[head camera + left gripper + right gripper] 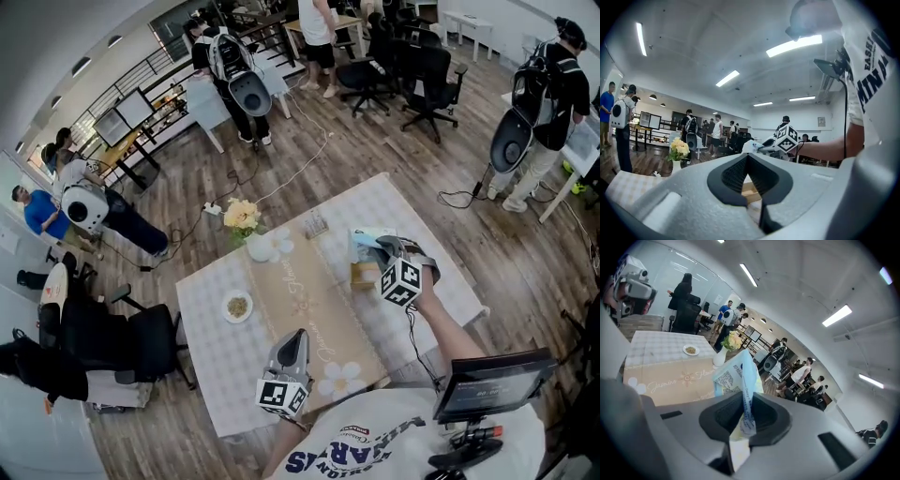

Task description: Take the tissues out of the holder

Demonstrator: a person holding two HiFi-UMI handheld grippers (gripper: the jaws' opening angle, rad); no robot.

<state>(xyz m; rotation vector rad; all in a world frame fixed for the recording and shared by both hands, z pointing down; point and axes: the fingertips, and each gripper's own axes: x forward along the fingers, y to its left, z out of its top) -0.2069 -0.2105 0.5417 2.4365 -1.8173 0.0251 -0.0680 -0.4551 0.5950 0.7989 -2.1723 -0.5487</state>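
Counter [211,309] under white checked cloth nearest, left gripper [294,337] over its near edge, jaws closed on nothing. Beyond, small light wooden holder [364,276] standing on counter beside beige runner [309,300]. Right gripper [745,404] above holder, clamped on light-blue plastic tissue pack [732,370], apart from holder. Farthest, yellow flowers in white vase [246,230].

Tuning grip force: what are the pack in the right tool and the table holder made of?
Tissue pack: thin glossy plastic film, printed, crumpled where pinched. Holder: probably pale matte wood, tan and boxy; too small to confirm.
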